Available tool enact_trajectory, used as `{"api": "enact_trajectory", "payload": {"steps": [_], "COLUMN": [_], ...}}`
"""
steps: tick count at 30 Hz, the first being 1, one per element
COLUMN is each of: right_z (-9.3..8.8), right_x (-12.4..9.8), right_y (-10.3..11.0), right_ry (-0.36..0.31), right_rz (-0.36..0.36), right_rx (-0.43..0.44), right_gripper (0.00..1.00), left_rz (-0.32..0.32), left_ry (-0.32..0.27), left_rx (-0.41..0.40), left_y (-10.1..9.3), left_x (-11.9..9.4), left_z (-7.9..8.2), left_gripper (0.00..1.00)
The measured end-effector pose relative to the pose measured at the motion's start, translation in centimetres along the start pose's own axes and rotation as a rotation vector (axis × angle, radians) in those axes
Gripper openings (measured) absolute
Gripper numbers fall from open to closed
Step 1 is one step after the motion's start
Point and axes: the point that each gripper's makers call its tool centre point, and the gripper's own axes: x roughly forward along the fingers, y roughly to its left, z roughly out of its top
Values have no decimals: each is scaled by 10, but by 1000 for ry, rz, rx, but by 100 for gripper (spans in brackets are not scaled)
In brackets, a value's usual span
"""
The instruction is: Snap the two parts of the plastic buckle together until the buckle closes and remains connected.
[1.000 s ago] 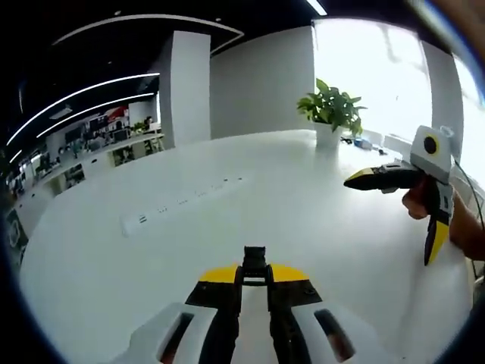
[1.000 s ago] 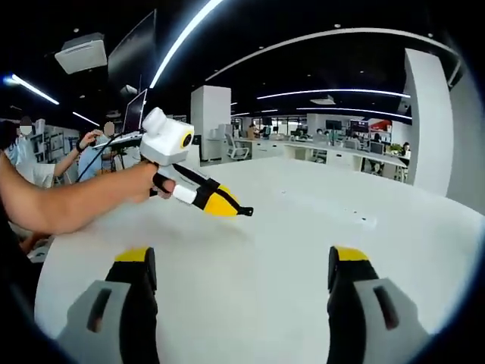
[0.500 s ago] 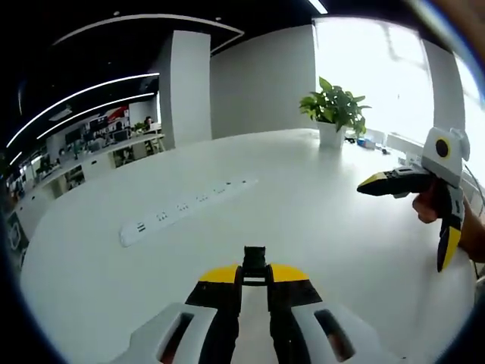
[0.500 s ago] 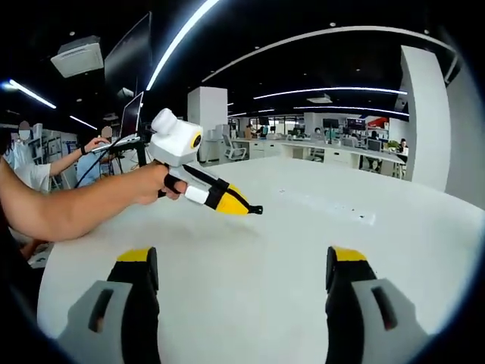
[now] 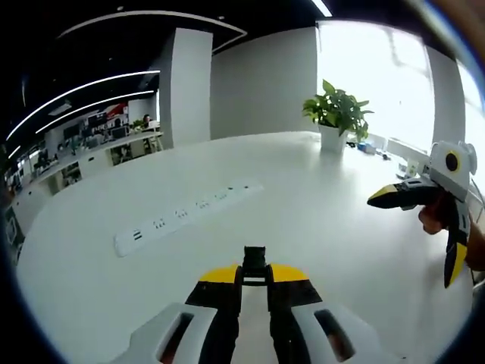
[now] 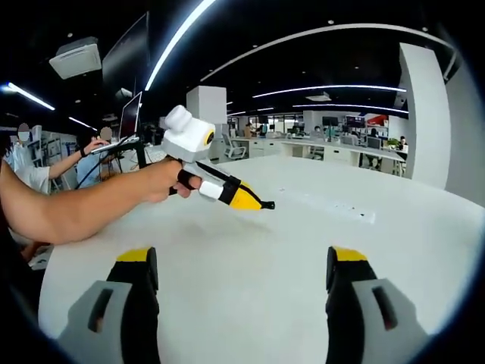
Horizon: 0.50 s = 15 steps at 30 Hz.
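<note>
Buckle half [image 5: 255, 262], a small black plastic piece, sits clamped at the tips of my left gripper [image 5: 255, 274] in the lower centre of the left gripper view, its long axis running straight out ahead along the jaws, which are pressed tight on it. In the right gripper view I see that same left gripper [image 6: 246, 200] from the side at centre left, held in a hand [image 6: 170, 182], with a dark nub poking out of its yellow tips toward the right of the frame.

My right gripper [image 6: 242, 273] has its jaws spread wide at the bottom of its own view, with bare white table [image 6: 250, 250] between them: it grips nothing. In the left gripper view it [image 5: 379, 199] hangs at the far right edge, tips aimed toward the frame's centre.

I cannot find the mating half of the buckle in either view, so I judge the next move depends on locating it first. The held half points across the table toward a white power strip [image 5: 186, 216] at centre left, with a potted plant [image 5: 336, 117] in the upper right. The two grippers are well apart, the right one off to the held half's right-hand side.
</note>
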Motion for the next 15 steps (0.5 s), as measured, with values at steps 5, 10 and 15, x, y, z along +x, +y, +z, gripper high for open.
{"api": "enact_trajectory", "payload": {"steps": [5,10,15], "right_z": [1,-2,-2], "right_x": [-1,0,-1], "right_y": [-2,0,-2], "right_ry": [-7,0,-2], "right_rz": [-8,-7,-11], "right_rx": [10,15,10], "right_gripper": [94,94,95], "left_rz": [-2,-7,-7], "left_ry": [13,7,14], "left_rx": [7,-2,-10], "left_y": [1,4,6], "left_x": [5,8,15], "left_z": [1,5,5], "left_gripper": [11,11,11]}}
